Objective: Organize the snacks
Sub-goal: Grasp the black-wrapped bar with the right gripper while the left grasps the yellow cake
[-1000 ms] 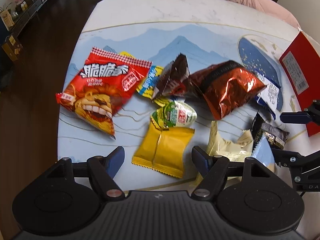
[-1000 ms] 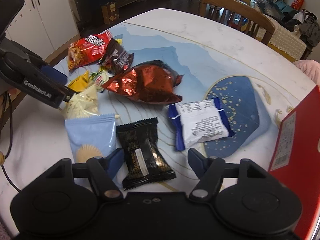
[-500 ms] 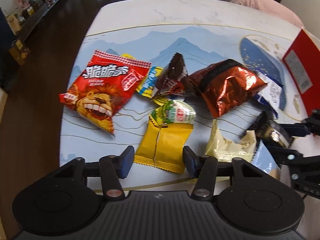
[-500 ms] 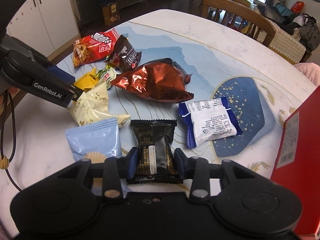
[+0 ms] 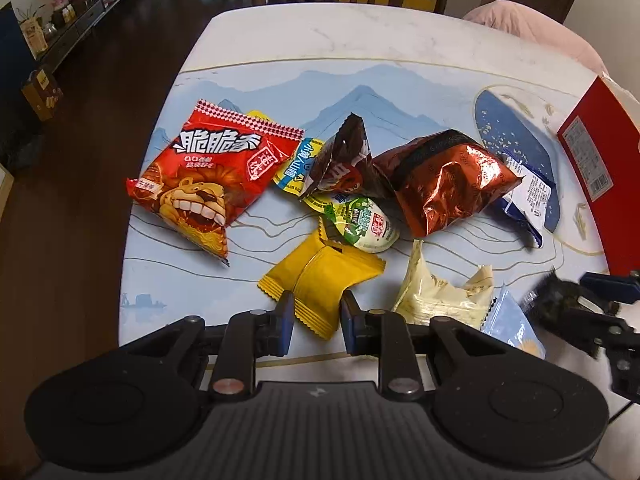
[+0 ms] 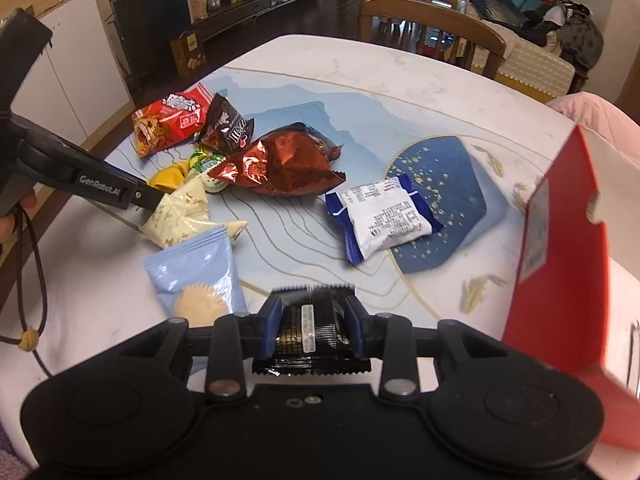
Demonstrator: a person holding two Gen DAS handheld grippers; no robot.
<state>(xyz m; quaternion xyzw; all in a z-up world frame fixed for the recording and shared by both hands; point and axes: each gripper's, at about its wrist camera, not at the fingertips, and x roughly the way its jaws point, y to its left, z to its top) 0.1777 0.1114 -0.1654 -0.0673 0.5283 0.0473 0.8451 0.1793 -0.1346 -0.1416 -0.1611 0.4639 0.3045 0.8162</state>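
My left gripper (image 5: pixel 317 322) points down at the near table edge. Its jaws are closing, and the pads pinch the near corner of a yellow packet (image 5: pixel 324 276), which buckles between them. My right gripper (image 6: pixel 313 326) is shut on a black packet (image 6: pixel 320 308) with a gold pattern, held a little above the table. In the left wrist view that black packet (image 5: pixel 560 300) shows blurred at the far right. A red box (image 6: pixel 560 280) stands open just right of the right gripper.
On the table (image 5: pixel 360 48) lie a red lion bag (image 5: pixel 208 176), a brown bag (image 5: pixel 344 164), a copper foil bag (image 5: pixel 444 184), a green-white packet (image 5: pixel 366 224), a cream packet (image 5: pixel 440 292), a light blue packet (image 6: pixel 196 272) and a blue-white packet (image 6: pixel 384 216). A wooden chair (image 6: pixel 432 20) stands behind.
The left jaws closed in from wide apart onto the yellow packet, which crumpled and turned. The right jaws shut on the black packet and raised it toward the red box.
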